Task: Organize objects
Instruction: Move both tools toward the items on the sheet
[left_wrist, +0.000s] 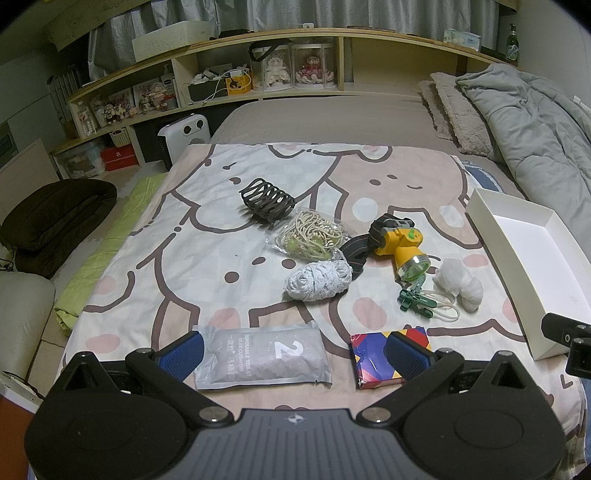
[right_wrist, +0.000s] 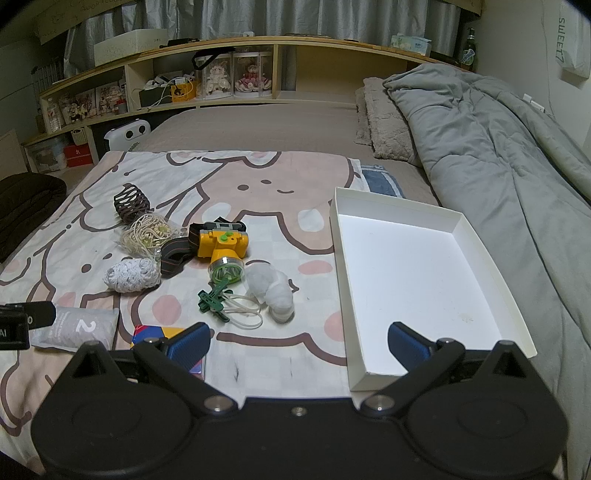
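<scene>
Left gripper (left_wrist: 293, 354) jaws spread, holds nothing; right gripper (right_wrist: 297, 345) same. White box (right_wrist: 436, 218) on bed. Left of box: yellow headlamp (right_wrist: 221, 245), green clips (right_wrist: 214, 301), white bundle (right_wrist: 275, 290), grey pouch (left_wrist: 262, 354), colourful packet (left_wrist: 373, 363).
</scene>
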